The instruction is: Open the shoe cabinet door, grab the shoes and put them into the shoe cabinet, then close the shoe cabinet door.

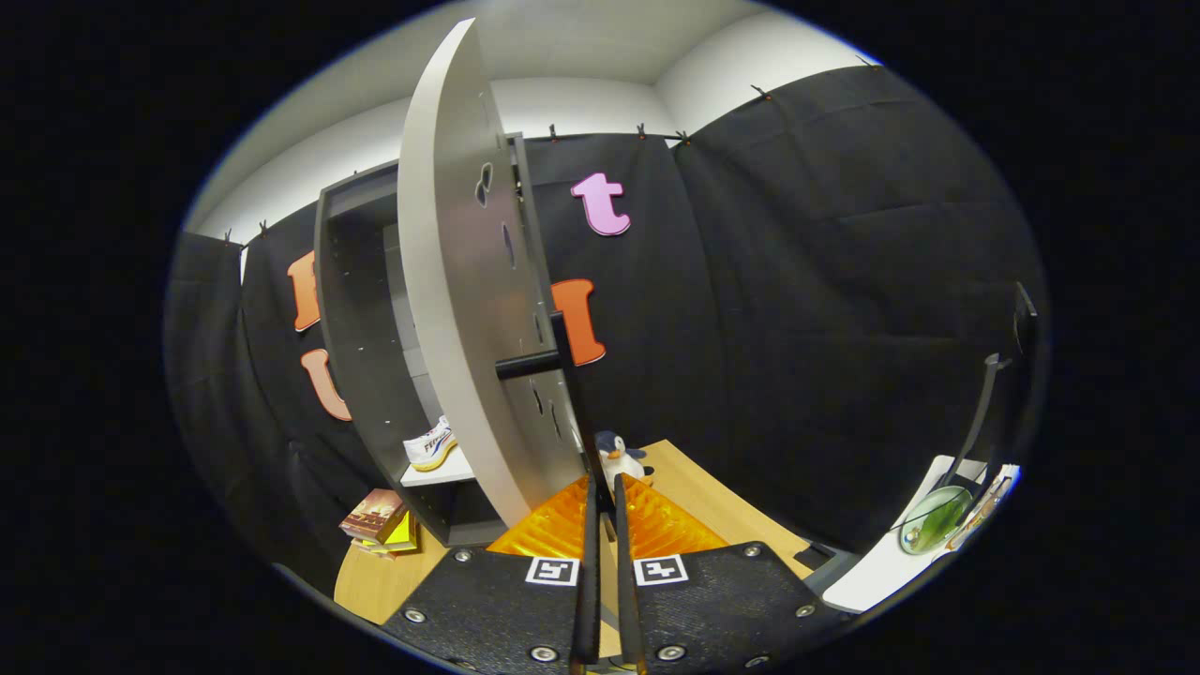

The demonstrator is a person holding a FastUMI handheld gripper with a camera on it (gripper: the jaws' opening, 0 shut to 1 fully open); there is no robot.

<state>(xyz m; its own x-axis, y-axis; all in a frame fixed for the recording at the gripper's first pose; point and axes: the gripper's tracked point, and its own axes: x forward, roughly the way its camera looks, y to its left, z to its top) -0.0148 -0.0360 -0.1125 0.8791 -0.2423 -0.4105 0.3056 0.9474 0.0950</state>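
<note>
Gripper view: the hand-held gripper (605,497), its ridged orange fingers (553,525) nearly together, holds nothing. A white sneaker (431,444) already sits on a shelf inside the grey shoe cabinet (361,356). The flat, matte cabinet door (459,300) with its black bar handle (530,363) stands open; I judge closing remains.

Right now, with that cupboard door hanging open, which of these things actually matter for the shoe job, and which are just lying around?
Part of the job:
- shoe cabinet
- its open door, with the black handle
- white shoe, already on a shelf inside
- gripper, fingers nearly together, holding nothing

Just lying about:
- toy penguin, just beyond the fingers
- books beside the cabinet
- glass bowl
</note>
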